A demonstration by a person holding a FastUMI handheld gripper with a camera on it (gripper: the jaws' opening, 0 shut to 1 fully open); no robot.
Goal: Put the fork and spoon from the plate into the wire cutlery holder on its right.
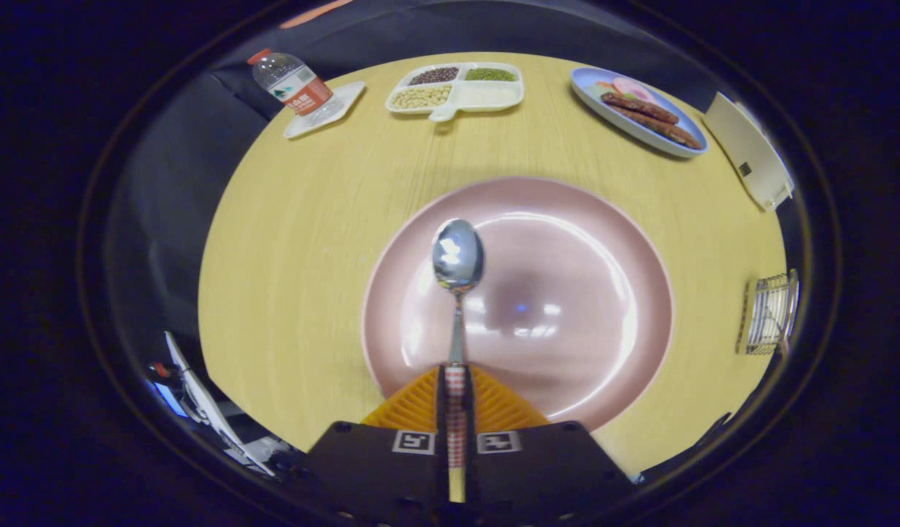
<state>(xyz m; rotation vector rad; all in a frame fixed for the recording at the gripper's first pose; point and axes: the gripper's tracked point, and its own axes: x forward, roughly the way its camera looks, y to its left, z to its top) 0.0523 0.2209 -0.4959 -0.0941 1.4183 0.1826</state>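
A: Which step is this?

B: Carrying the spoon [457, 258], I'd say. The gripper [456, 399] has its jaws nearly closed on the checked handle, both orange fingers [413, 406] pressing it; the bowl points to twelve o'clock over the pink plate [604, 241].

A: And the holder?

B: The wire holder [768, 315] stands at three o'clock from the plate, well apart, near the table [289, 241] edge. The next move probably calls for a swing to the right, then tipping the spoon upright before letting go.

A: Counts?

B: One spoon, one holder, one pink plate. I see no fork on the plate. Beyond, at twelve, one divided tray [461, 91]; at eleven, one bottle [293, 80]; at one, one blue plate [589, 91] of food.
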